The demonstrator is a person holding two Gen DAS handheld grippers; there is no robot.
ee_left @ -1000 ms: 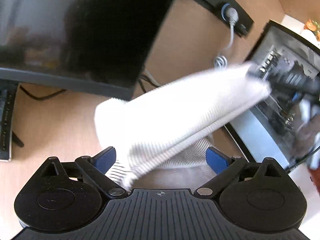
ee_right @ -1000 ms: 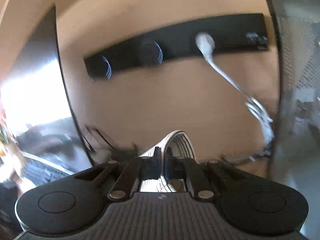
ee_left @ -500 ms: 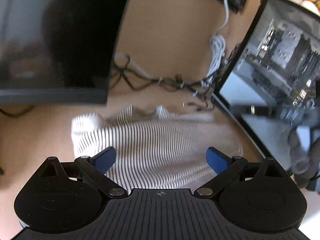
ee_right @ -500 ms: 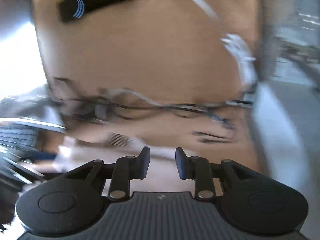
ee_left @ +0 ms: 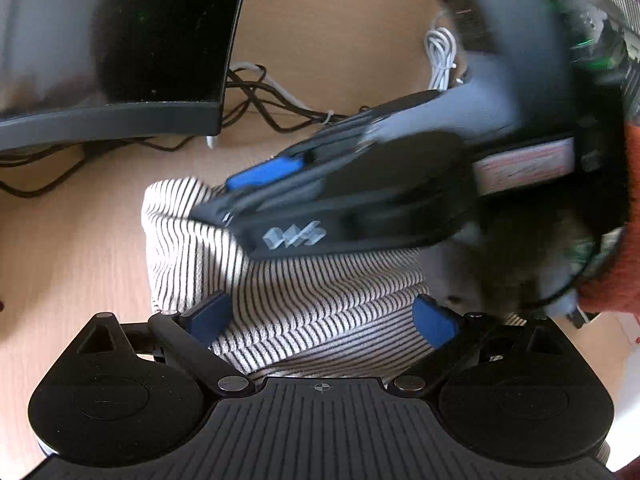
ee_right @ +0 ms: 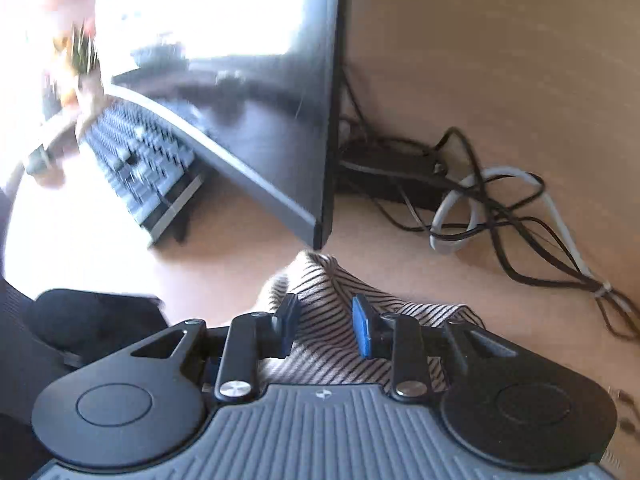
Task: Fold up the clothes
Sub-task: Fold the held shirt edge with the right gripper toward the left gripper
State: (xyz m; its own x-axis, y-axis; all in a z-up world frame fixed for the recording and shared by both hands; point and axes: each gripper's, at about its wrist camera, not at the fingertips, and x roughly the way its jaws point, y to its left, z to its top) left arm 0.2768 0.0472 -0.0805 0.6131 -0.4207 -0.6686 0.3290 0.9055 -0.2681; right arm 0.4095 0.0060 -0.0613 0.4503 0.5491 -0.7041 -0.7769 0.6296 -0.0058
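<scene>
Tongs: left point(ee_left: 322, 316) wide open, right point(ee_right: 326, 330) part-open, both over striped garment point(ee_left: 320, 300).

Two close wrist views, shared striped garment point(ee_left: 304, 292)

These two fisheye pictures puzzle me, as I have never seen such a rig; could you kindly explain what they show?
There is no robot here: a person holds a pair of tongs in each hand, and a small camera on each looks forward along its two blue-padded fingers.

The left picture shows the left tongs open wide over a striped garment lying on a wooden desk. The dark blurred shape crossing above is the other handheld tool.

The right picture shows the right tongs partly open, with a raised fold of the same garment between the fingers; nothing looks gripped.

Also on the desk: a monitor, a keyboard and tangled cables.
</scene>
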